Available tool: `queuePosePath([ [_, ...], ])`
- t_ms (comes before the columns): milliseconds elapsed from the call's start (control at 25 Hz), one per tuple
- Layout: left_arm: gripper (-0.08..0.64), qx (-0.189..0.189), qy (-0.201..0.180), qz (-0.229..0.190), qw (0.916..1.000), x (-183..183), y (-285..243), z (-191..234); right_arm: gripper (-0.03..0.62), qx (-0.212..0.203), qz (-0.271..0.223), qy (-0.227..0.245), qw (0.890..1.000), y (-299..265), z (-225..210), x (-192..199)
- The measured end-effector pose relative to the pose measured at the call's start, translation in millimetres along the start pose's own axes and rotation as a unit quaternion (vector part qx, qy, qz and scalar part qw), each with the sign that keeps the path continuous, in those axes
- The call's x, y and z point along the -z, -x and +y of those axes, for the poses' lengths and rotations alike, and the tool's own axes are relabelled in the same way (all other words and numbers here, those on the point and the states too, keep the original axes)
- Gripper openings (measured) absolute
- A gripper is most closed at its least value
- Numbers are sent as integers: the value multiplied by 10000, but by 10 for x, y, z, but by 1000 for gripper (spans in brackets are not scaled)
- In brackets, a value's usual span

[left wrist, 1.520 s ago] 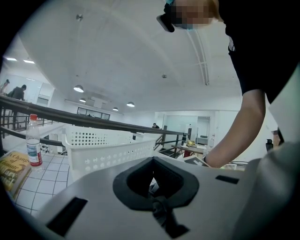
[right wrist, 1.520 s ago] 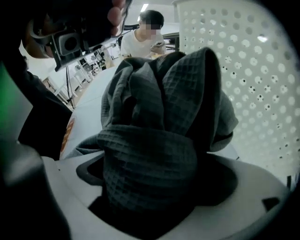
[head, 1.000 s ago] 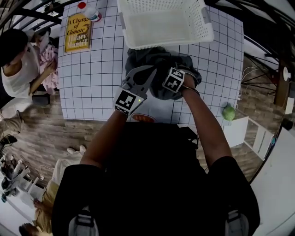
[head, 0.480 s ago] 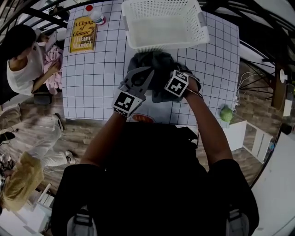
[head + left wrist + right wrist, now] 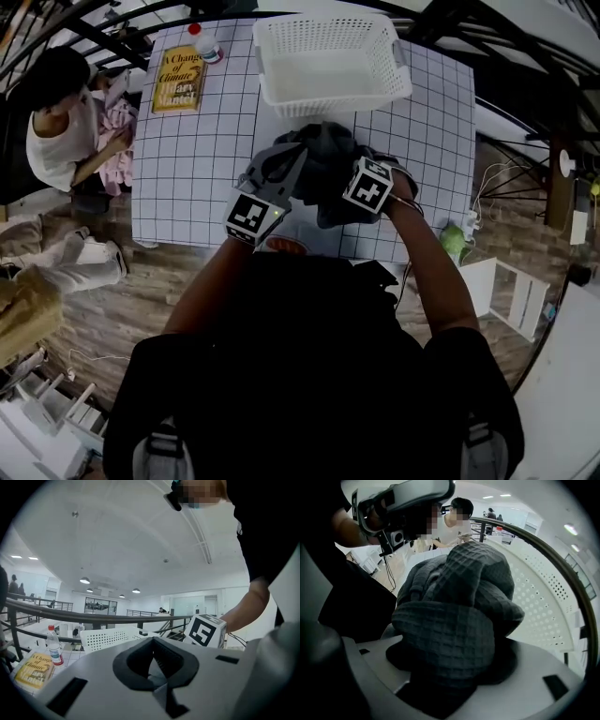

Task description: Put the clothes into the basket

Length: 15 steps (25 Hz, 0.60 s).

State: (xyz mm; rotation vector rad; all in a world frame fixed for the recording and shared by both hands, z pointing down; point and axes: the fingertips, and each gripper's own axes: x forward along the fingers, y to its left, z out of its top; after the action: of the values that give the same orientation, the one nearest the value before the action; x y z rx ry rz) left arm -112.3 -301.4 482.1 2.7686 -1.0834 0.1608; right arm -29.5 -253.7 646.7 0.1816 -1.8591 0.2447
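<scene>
A dark grey waffle-knit garment point(image 5: 328, 173) hangs bunched between my two grippers, just in front of the white perforated basket point(image 5: 333, 61) at the table's far edge. My right gripper point(image 5: 352, 178) points steeply down and is shut on it. The thick wad of the garment point(image 5: 459, 588) fills the right gripper view and hides the fingertips; those jaws have just been closing on it. My left gripper point(image 5: 298, 157) reaches in nearly level from the left, jaws together, with a sliver of grey cloth point(image 5: 158, 686) pinched in their gap. The basket point(image 5: 110, 639) looks empty.
The white gridded table point(image 5: 197, 159) carries a yellow book point(image 5: 178, 80) and a small bottle point(image 5: 204, 44) at its far left. A person point(image 5: 61, 122) with pink cloth point(image 5: 117, 122) sits beside the table's left edge. A green object point(image 5: 452, 242) lies off the right side.
Both grippers have risen with the garment, which now hangs higher and more gathered, close to the basket's near wall. Someone passed across the floor at lower left.
</scene>
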Motion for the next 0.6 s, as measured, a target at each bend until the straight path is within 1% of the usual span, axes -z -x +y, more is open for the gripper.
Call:
queuePosePath([
  [360, 3, -81, -205, -106, 9997, -378, 65, -109, 342, -31, -169, 274, 9995, 561, 124, -80],
  [600, 3, -130, -302, -201, 9993, -604, 63, -125, 342, 103, -141, 530, 9984, 873, 62, -136],
])
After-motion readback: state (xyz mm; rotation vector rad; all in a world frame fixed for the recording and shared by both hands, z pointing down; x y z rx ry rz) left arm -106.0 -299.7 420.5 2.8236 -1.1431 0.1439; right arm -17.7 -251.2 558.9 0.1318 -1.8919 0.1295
